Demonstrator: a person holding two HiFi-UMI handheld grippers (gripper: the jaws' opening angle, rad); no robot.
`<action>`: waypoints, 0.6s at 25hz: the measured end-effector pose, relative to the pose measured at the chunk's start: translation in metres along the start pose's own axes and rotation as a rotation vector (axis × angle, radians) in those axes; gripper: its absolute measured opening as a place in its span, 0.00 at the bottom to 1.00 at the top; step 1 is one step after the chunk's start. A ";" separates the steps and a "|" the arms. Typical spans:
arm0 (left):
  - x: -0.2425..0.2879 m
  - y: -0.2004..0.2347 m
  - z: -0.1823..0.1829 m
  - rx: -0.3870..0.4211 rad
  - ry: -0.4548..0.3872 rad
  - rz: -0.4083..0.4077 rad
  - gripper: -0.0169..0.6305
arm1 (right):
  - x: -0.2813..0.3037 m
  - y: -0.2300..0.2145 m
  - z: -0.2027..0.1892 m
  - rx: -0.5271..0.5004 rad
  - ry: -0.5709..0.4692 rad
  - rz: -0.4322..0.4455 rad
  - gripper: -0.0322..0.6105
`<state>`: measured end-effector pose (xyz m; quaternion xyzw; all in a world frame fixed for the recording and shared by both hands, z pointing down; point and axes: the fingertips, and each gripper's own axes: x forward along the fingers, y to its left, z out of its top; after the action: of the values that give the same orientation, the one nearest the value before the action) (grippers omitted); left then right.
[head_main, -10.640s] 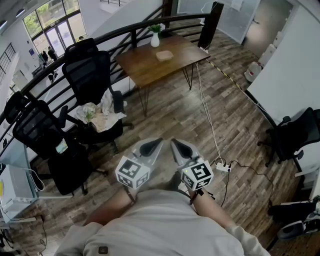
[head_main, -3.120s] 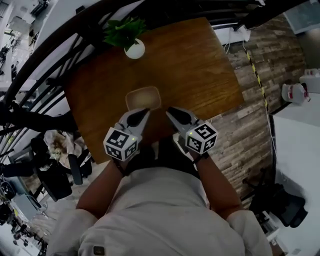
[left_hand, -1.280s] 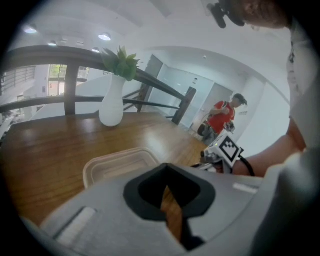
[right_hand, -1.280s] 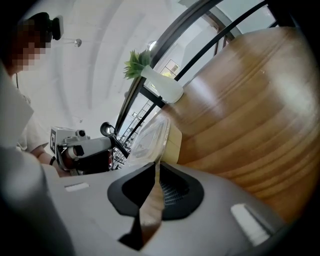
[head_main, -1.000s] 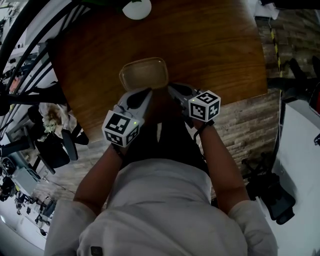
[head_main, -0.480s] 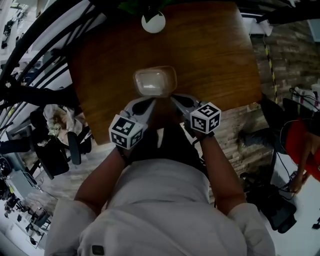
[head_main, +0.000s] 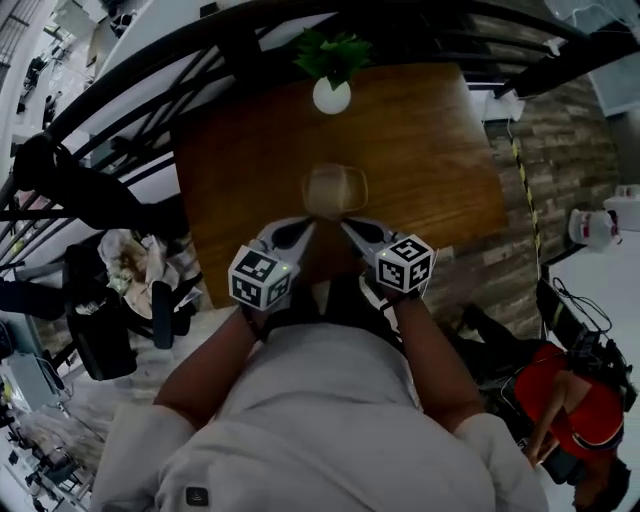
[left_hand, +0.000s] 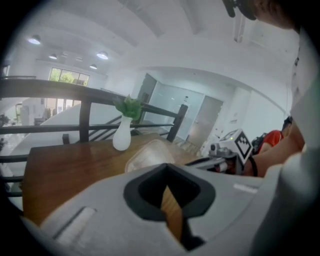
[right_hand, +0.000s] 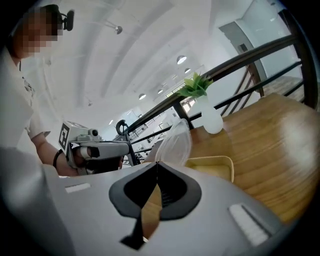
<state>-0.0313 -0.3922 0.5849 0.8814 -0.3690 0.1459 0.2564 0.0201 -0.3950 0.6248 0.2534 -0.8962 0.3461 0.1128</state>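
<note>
A shallow tan container (right_hand: 215, 167) sits on the brown wooden table (head_main: 420, 160), near its front edge. Its clear lid (head_main: 335, 188) (right_hand: 176, 142) (left_hand: 150, 154) stands tilted up off the base. My right gripper (head_main: 348, 226) (right_hand: 157, 165) is shut on the lid's near edge. My left gripper (head_main: 303, 227) (left_hand: 166, 167) is shut too, its tip at the container's near left side. Its own body hides whether it pinches anything. Behind the container stands a white vase (head_main: 331, 96) (left_hand: 122, 137) (right_hand: 211, 120) with a green plant.
A dark curved railing (head_main: 150, 90) runs along the table's far and left sides. Black office chairs (head_main: 90, 330), one with cloth on its seat (head_main: 130, 265), stand at the left. A person in red (head_main: 565, 410) crouches at the lower right, and a white jug (head_main: 598, 228) stands at the right.
The lid lay flat on the container before; now it is tipped up at its near edge. Both grippers stay at the container's front. The person in red has come into the head view.
</note>
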 end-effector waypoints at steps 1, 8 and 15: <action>-0.010 -0.005 0.001 0.000 -0.003 -0.005 0.03 | -0.003 0.010 0.000 -0.008 -0.003 -0.010 0.06; -0.044 -0.028 0.023 0.052 -0.055 -0.044 0.03 | -0.024 0.047 0.020 -0.080 -0.051 -0.079 0.06; -0.068 -0.040 0.039 0.085 -0.103 -0.079 0.03 | -0.040 0.076 0.032 -0.135 -0.092 -0.128 0.06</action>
<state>-0.0466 -0.3511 0.5085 0.9116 -0.3402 0.1060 0.2048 0.0124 -0.3541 0.5434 0.3178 -0.9037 0.2649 0.1101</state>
